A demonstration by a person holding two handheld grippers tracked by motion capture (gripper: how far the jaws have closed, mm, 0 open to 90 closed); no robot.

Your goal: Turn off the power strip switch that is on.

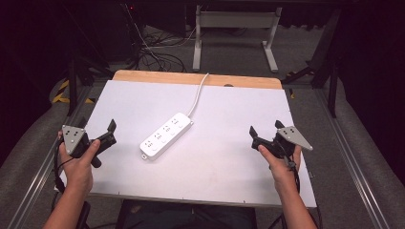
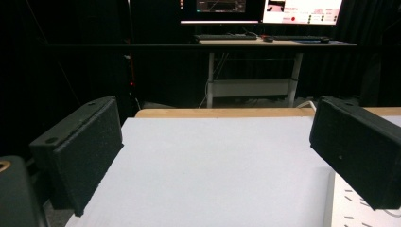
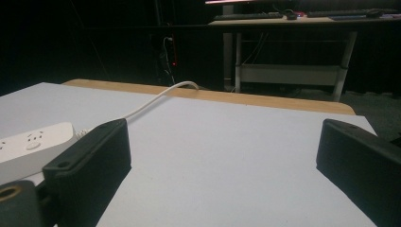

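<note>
Power strip [image 1: 166, 135] is the thing I read this job to be about, a white multi-socket bar lying at a slant near the middle of the white board [image 1: 229, 162], its cord [image 1: 197, 95] running away from it over the wooden table edge [image 1: 143, 75] on the far side. Nothing is plugged into it and nothing touches it, so I judge the work as not yet begun: every step is left. Left of the strip and well apart from it, I hold my left gripper [image 1: 111, 132] with its jaws spread wide and empty. Right of the strip, also well apart, my right gripper [image 1: 265, 133] is likewise wide open with nothing between the jaws. Beyond the strip's far side, a grey-legged desk [image 1: 234, 21] stands on the floor.
</note>
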